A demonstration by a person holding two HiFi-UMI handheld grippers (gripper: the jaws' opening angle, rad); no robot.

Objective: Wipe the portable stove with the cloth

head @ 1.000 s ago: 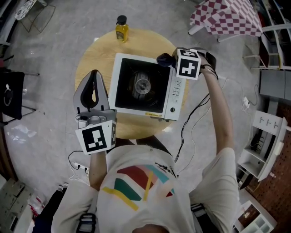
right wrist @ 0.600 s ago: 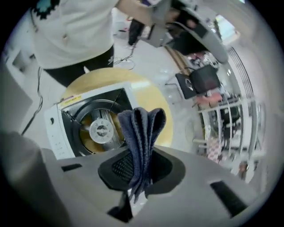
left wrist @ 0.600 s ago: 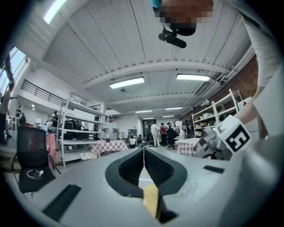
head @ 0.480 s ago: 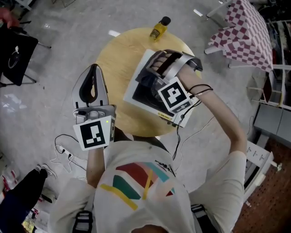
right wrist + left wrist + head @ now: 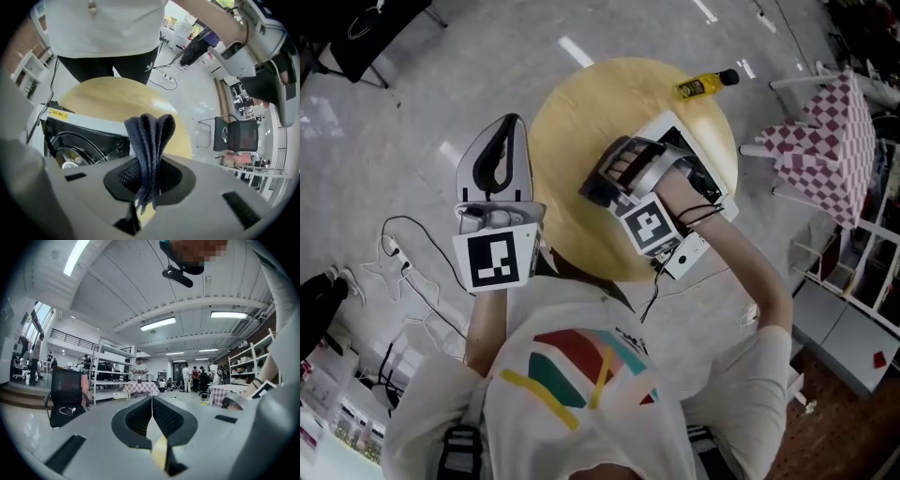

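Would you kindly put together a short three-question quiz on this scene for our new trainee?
1. What does the right tool clamp? A) a cloth B) a sponge C) nothing
2. True or false: the left tool has its jaws wide apart.
3. Fill in: the portable stove sits on a round ___ table.

Key: 1 A. 2 false: the jaws are shut with nothing between them. 3 wooden.

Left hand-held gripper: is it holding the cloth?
No, the left hand-held gripper is shut and empty; the cloth sits pinched in the right hand-held gripper.
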